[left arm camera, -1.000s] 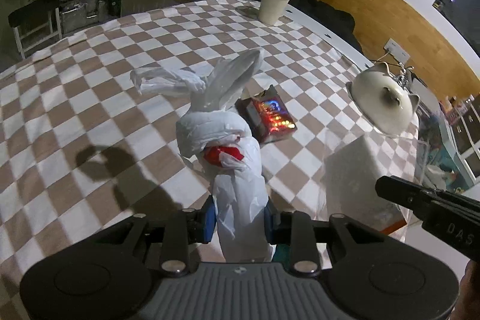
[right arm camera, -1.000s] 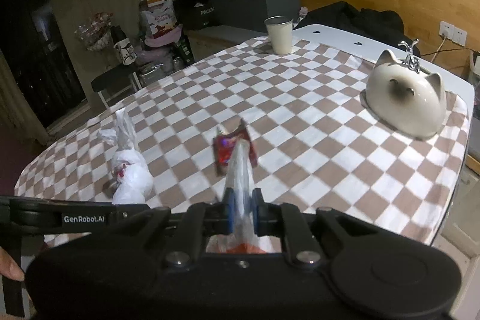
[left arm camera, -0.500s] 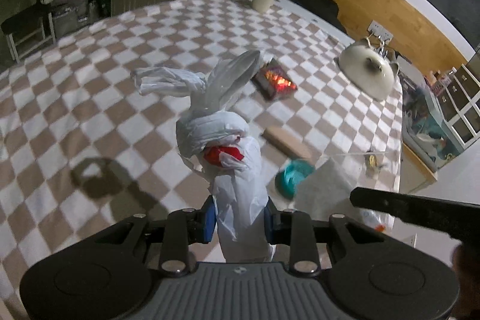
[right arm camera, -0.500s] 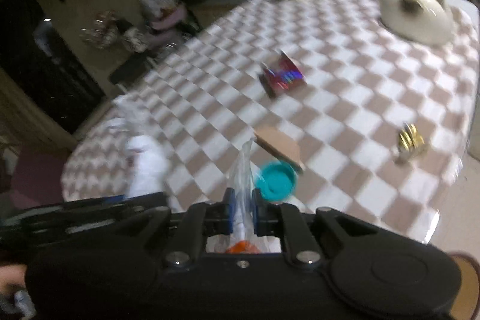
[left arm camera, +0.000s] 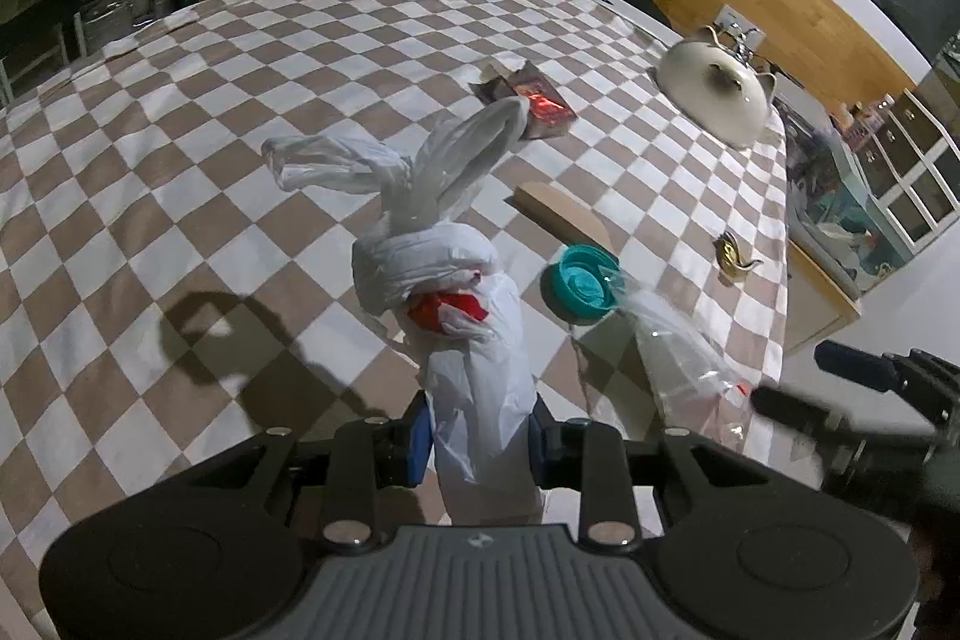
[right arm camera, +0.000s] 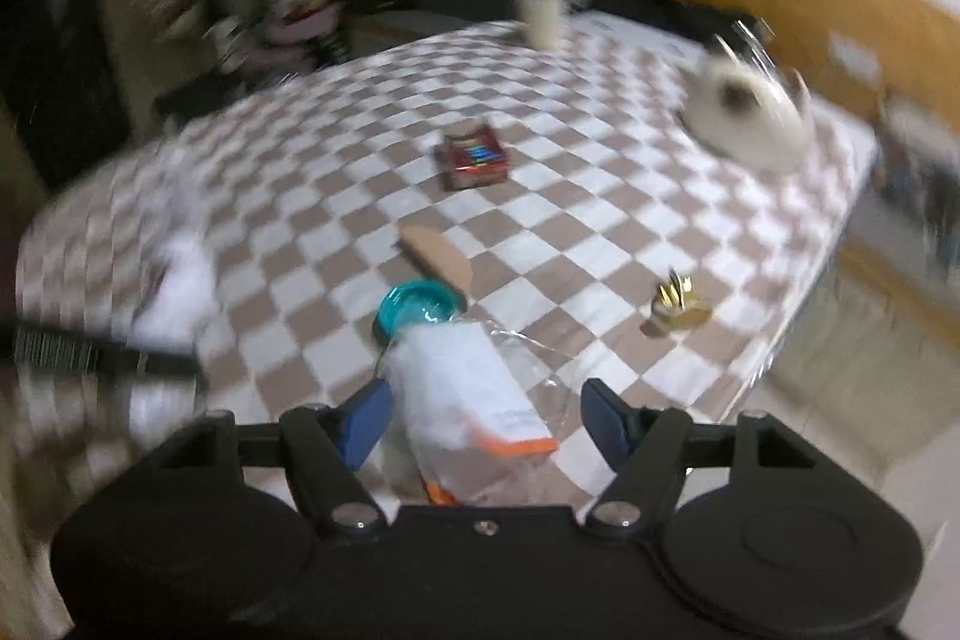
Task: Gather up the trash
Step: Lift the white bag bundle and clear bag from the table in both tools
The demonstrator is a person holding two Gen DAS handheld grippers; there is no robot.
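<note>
risk: clear bag dropping loose at the table edge

right gripper [right arm camera: 483, 415] jaws have just been opening, pads now stand wide apart with the clear plastic bag [right arm camera: 474, 400] between them but not pinched. judgement: bag is unsupported, and sits near the edge of the checkered tablecloth [left arm camera: 180, 148], so it can slide off or blow aside before anything re-grabs it. right wrist view is heavily blurred, so aim on any re-grab is poor.

left gripper [left arm camera: 477, 433] is clamped on the lower part of the knotted white bag [left arm camera: 456, 292], holding it upright above the cloth. soft film, so a slip through the pads is possible if it swings.

the things:
- white bag: tied knot, two loose ears on top, something red showing through a gap below the knot.
- clear bag: crumpled, transparent, orange strip at its near end, tip lying against the teal lid [left arm camera: 579, 283].

uncollected, by my read: dark snack wrapper [left arm camera: 528, 103], flat tan piece [left arm camera: 564, 214], small gold item [left arm camera: 735, 256].
</note>
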